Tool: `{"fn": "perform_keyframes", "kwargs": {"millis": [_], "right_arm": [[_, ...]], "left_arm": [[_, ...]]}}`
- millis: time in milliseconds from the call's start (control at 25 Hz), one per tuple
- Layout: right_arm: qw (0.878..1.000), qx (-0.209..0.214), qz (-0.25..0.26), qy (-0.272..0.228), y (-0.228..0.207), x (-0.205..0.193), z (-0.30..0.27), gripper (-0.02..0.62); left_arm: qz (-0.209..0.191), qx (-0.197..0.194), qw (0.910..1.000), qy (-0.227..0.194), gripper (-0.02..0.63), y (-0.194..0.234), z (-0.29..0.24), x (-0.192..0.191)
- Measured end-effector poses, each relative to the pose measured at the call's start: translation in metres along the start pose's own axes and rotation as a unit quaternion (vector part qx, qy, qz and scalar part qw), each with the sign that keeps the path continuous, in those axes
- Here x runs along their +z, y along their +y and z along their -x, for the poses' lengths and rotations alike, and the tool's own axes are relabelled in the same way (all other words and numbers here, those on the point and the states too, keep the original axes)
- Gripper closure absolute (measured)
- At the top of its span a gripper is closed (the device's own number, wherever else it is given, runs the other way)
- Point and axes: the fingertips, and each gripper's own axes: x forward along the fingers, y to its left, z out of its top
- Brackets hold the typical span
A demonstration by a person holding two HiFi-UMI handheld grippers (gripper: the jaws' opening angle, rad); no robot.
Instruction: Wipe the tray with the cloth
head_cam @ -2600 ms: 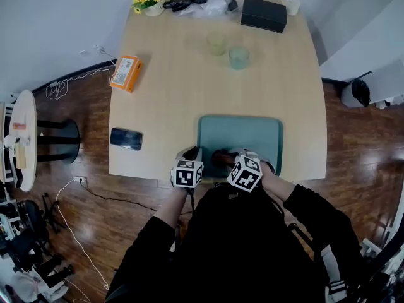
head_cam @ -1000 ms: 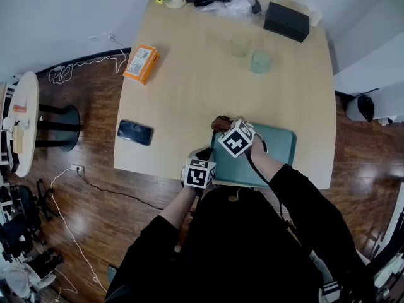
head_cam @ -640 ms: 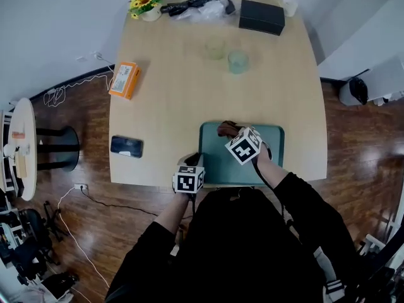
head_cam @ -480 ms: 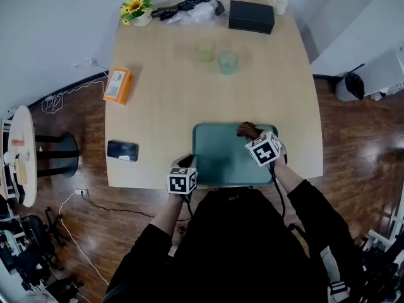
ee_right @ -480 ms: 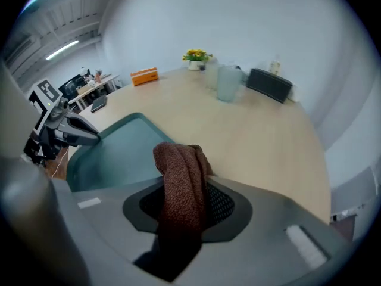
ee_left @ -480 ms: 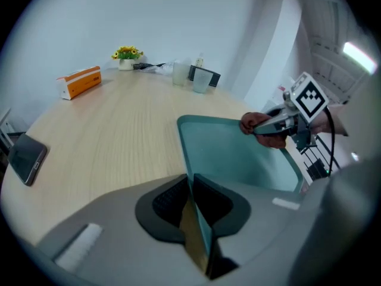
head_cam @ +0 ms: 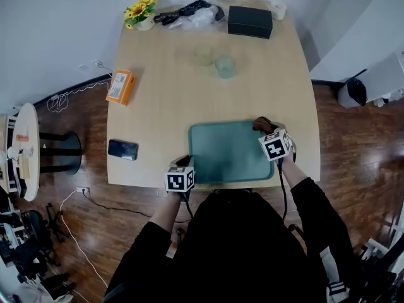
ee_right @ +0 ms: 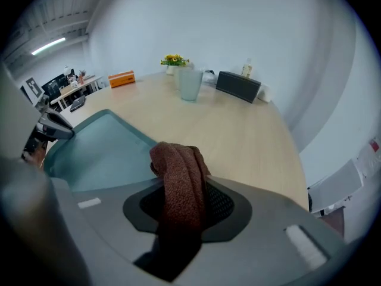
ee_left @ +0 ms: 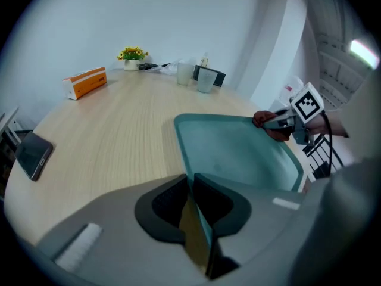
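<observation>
Two grippers are in our hands, both at the teal tray (head_cam: 227, 156), which lies flat on the desk (head_cam: 170, 106) by its near edge. Our left gripper (head_cam: 185, 163) sits at the tray's near left corner. Its jaws are pressed together on the tray's rim, which runs straight into the slit between them. Our right gripper (head_cam: 265, 130) is at the tray's far right corner, pinching a brown cloth (head_cam: 261, 124). The cloth is bunched between the jaws, and its folded end bulges out past them, over the tray's rim at that corner. Whether the cloth touches the rim we cannot tell.

Left of the tray, apart from it, a dark phone (head_cam: 122, 149) lies flat near the desk's edge. Farther off on that side lies an orange box (head_cam: 120, 86). Beyond the tray, well apart from it, stand two pale glasses (head_cam: 225, 66) side by side. Past them are a black box (head_cam: 250, 21) and a small pot of yellow flowers (head_cam: 141, 12).
</observation>
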Motion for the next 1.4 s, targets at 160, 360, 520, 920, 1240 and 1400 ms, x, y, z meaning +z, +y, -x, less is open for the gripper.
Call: {"fn": "perform_keyframes", "kwargs": {"millis": [160,360,520,920,1240,1400], "right_arm": [[0.999,-0.011,0.014,0.027,0.002,0.010,-0.004,0.482],[0.995,0.047,0.085,0.024,0.106,0.039,-0.010,0.482],[0.977,0.125,0.174,-0.008,0.230,0.086,-0.016,0.480],[0.985,0.118,0.129,-0.004,0.240,0.086,-0.024,0.479],[1.000,0.006,0.006,0.028,0.066,-0.006,0.008,0.479],[0.999,-0.012,-0.041,0.033,0.026,-0.032,0.021,0.479]], "left_arm": [[0.006,0.003,0.9999,-0.008,0.584,0.001,0.000,0.000],[0.006,0.005,0.9997,-0.023,0.584,0.003,0.003,0.001],[0.006,-0.001,0.9998,-0.018,0.584,0.001,0.001,0.003],[0.010,-0.006,0.9995,-0.030,0.583,0.009,0.001,0.000],[0.012,0.001,0.9994,-0.033,0.584,0.009,0.002,-0.001],[0.009,0.007,0.9994,-0.032,0.584,0.005,0.001,-0.001]]}}
